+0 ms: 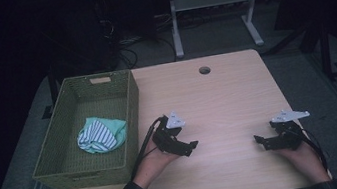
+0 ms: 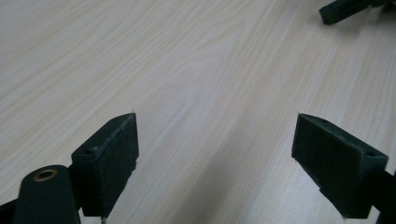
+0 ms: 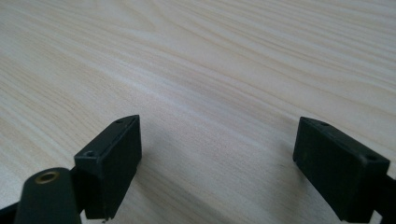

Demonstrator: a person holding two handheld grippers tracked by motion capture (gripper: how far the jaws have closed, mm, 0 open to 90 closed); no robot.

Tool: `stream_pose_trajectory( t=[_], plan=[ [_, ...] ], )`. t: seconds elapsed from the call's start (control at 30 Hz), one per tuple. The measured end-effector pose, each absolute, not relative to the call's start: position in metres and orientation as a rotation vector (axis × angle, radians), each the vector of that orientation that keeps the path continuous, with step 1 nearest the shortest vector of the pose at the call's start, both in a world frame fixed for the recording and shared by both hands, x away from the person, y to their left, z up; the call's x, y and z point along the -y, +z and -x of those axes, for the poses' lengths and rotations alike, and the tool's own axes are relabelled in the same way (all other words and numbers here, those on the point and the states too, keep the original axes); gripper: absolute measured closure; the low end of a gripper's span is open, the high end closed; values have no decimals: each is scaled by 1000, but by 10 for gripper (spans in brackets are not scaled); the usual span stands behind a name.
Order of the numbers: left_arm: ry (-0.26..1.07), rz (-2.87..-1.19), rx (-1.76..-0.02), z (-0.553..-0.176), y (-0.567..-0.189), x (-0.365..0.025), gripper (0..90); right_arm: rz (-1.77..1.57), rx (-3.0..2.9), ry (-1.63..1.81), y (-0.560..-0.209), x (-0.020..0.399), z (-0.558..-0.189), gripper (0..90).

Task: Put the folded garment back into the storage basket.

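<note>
Over bare table [image 1: 217, 97], both claws gape: left claw [image 1: 190, 148], right claw [image 1: 259, 142].

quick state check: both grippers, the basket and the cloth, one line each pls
left gripper: open, nothing between the jaws, low over bare table
right gripper: open, nothing between the jaws, low over bare table
green basket: upright at the table's left edge, no lid
striped cloth: bunched up, lying inside the basket
table: bare wood around both grippers
</note>
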State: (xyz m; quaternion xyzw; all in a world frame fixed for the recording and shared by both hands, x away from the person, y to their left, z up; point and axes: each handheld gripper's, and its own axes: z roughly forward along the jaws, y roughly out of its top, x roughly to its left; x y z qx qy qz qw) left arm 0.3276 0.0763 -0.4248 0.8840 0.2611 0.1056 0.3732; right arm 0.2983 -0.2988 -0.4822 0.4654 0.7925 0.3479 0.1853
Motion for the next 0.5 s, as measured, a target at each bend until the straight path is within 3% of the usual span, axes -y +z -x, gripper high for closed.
stream_pose_trajectory(
  t=[0.5],
  plan=[
    [274,-2337,-666,-326,-461,-70,140,-1307,-2234,981,-482,299,-298,150]
  ],
)
